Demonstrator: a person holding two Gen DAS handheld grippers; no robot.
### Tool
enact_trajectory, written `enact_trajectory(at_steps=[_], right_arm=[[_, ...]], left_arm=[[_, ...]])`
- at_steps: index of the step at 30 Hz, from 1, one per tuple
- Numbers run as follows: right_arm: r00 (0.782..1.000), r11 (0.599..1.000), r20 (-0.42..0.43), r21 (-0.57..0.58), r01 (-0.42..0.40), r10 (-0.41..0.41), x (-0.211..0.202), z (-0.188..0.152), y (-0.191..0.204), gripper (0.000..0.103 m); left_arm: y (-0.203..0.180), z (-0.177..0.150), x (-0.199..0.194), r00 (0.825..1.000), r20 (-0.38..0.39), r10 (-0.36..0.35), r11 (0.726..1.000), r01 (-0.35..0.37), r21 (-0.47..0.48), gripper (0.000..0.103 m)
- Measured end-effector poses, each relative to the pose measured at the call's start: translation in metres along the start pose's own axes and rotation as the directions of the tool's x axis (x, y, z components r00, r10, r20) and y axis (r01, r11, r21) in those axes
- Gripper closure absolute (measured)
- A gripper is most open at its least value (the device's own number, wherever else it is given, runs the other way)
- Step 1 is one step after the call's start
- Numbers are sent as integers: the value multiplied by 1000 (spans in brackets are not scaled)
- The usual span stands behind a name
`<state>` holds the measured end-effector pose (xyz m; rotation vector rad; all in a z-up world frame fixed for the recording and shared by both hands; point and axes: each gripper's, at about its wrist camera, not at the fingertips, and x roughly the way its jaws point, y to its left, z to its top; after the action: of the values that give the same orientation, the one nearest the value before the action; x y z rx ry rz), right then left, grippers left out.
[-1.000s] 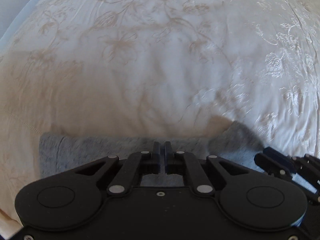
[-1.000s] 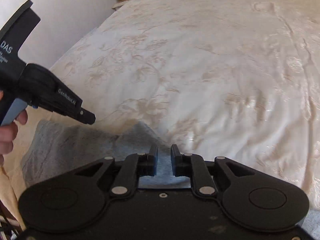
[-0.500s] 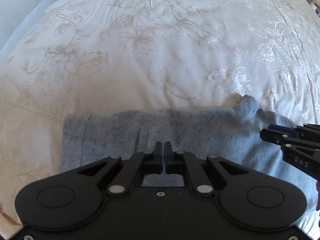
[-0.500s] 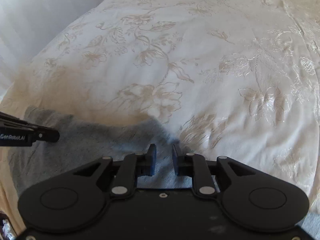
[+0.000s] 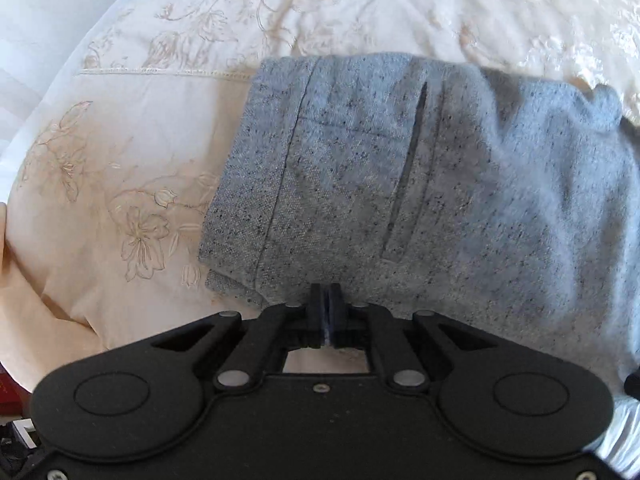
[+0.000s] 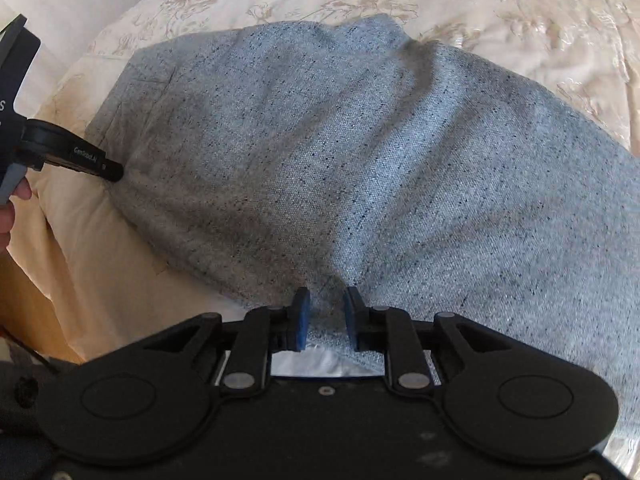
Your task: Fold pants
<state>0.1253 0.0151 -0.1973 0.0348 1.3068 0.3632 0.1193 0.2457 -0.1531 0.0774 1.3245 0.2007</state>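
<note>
Grey speckled pants lie on the bed, waistband to the left with a pocket slit showing. My left gripper is shut on the near edge of the pants. In the right wrist view the pants fill the middle. My right gripper has its jaws a little apart with a bunch of the grey cloth between the blue pads. The left gripper also shows there, its tip at the pants' left edge.
A cream bedspread with embroidered flowers covers the bed. A white wall stands beyond the bed's left side. The bed's near edge runs at lower left.
Both grippers pulled back toward the near bed edge and tilted down. The pants, a thin strip before, now spread wide across both views.
</note>
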Motion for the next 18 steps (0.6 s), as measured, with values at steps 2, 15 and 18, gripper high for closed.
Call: enact_trajectory(at_steps=[2, 15, 18], right_arm=[[1000, 999, 28, 48, 4, -5, -12, -1, -7, 82], [913, 806, 193, 558, 199, -359, -111, -77, -163, 76], [877, 707, 167, 667, 237, -451, -138, -114, -218, 75]], left_arm=[[-11, 1, -16, 999, 48, -9, 1000, 9, -5, 92], [-196, -41, -70, 973, 40, -226, 926, 202, 319, 92], [-242, -56, -77, 970, 35, -239, 901, 207, 382, 92]])
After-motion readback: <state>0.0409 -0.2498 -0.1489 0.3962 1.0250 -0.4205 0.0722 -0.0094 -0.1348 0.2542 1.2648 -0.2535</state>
